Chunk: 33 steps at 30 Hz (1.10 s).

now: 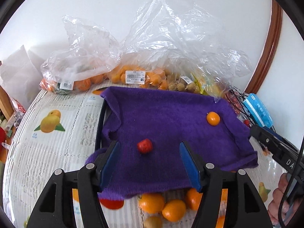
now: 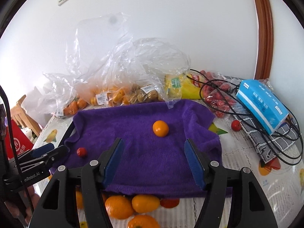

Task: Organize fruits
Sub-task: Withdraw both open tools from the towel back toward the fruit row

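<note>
Bench draped with purple towel [image 1: 171,117]; left hand-held gripper [image 1: 150,149] and right hand-held gripper [image 2: 153,146] both half-open, empty, above small red fruit [image 1: 144,146] and orange [image 2: 160,128].

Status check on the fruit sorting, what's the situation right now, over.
Both hand-held grippers open, left, right, nothing between the fingers. One orange fruit and one small red fruit lie apart on the purple towel. Path unobstructed.

We are seeing bright, even daylight washing out the white wall [image 2: 171,28]; glare is glinting off the clear plastic bags [image 1: 171,38], and fisheye distortion is bending every edge inside dark vignetted corners.
</note>
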Each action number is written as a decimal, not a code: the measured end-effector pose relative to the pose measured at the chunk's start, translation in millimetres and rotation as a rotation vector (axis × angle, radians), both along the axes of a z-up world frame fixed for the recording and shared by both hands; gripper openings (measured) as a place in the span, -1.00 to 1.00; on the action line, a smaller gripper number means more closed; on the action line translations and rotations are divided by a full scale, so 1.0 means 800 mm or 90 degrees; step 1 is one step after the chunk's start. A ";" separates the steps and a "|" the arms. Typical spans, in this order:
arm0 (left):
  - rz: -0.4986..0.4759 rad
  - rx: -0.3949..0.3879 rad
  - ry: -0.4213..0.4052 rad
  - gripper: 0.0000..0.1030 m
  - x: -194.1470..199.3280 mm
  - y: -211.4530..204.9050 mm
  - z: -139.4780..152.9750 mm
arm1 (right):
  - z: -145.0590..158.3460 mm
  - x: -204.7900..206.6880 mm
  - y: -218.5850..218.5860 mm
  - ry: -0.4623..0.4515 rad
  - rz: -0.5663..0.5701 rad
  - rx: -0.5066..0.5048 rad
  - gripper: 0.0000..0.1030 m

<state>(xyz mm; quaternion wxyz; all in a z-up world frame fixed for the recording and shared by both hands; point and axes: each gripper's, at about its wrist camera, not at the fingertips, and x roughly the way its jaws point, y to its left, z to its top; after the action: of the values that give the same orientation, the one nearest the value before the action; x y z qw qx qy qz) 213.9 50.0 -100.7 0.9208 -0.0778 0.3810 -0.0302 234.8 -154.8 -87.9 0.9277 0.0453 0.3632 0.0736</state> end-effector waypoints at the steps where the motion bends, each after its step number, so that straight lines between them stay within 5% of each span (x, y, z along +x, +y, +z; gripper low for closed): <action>1: -0.005 0.000 0.002 0.21 -0.005 -0.001 0.000 | 0.003 -0.006 -0.001 0.001 -0.003 -0.005 0.27; 20: 0.035 0.007 0.008 0.37 -0.112 0.033 0.014 | -0.016 -0.122 0.013 0.032 0.052 -0.018 0.27; 33: 0.070 0.002 0.033 0.41 -0.136 0.063 -0.007 | -0.066 -0.113 0.020 0.083 0.060 -0.035 0.11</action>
<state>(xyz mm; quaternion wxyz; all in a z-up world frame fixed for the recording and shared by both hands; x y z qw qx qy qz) 105.4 100.2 -106.3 0.9110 -0.0978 0.4000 0.0232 144.1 -138.6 -140.9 0.8985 0.0073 0.4265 0.1040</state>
